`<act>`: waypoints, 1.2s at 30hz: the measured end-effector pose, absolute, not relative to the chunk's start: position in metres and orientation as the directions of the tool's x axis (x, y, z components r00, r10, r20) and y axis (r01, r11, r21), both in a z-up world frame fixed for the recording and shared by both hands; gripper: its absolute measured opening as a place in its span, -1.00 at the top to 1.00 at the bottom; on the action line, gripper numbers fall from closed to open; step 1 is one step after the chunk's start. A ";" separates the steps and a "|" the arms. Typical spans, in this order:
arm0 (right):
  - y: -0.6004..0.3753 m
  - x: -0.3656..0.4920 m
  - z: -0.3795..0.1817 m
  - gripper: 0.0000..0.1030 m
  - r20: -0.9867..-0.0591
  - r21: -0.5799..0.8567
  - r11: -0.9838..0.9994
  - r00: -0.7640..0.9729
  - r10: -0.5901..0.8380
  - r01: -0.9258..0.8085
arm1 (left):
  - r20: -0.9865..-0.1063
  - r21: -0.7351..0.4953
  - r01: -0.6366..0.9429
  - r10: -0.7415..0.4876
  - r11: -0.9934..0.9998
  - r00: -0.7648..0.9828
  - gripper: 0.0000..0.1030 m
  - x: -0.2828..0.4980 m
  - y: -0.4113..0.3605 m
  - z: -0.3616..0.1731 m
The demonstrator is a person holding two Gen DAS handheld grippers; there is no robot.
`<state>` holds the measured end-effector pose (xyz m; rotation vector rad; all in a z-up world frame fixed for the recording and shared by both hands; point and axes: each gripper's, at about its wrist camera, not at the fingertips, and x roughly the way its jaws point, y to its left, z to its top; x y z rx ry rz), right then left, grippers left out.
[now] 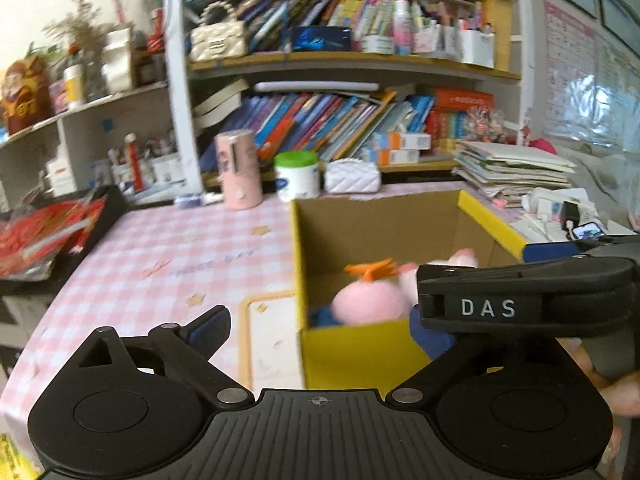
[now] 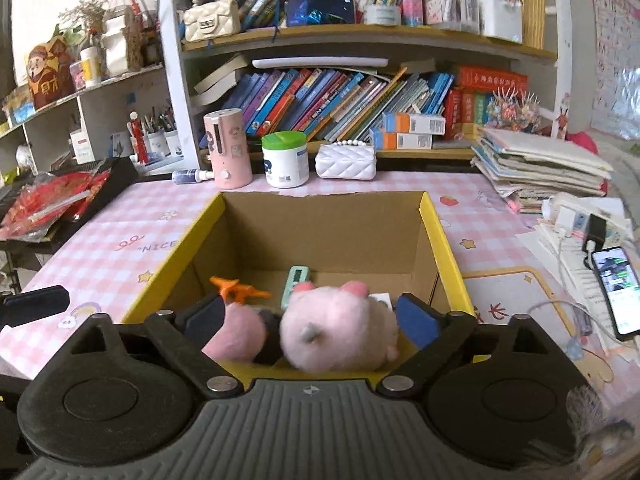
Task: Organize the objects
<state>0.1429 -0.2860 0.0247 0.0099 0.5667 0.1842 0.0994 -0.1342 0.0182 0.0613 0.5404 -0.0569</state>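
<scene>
Looks nearly done: the plush toys (image 2: pixel 340 326) and an orange clip (image 2: pixel 236 288) already sit in the cardboard box (image 2: pixel 436 232). Both the left gripper (image 1: pixel 320 330) and right gripper (image 2: pixel 308 318) are wide open, holding nothing, though jars behind the box might be left.

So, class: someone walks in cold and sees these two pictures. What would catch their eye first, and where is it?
Probably the yellow-rimmed cardboard box in the middle of the pink checked tablecloth, with a fluffy pink plush toy lying at its near end. Behind it, crammed bookshelves fill the wall. Close to the lens, the right hand-held gripper stands open just above the toy.
</scene>
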 end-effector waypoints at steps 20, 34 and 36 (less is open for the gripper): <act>-0.220 0.045 0.008 -1.00 -0.565 -0.001 0.997 0.822 0.067 -0.081 | -0.599 0.053 0.031 0.007 0.998 0.801 -0.92 0.023 -0.080 0.006; -0.196 0.012 0.000 -1.00 -0.603 0.007 0.998 0.796 0.050 -0.057 | -0.638 0.052 0.016 0.021 0.999 0.770 -0.92 -0.003 -0.056 -0.001; -0.192 0.010 0.000 -1.00 -0.604 0.005 0.998 0.795 0.053 -0.063 | -0.640 0.048 0.011 0.022 0.999 0.768 -0.92 -0.005 -0.053 -0.002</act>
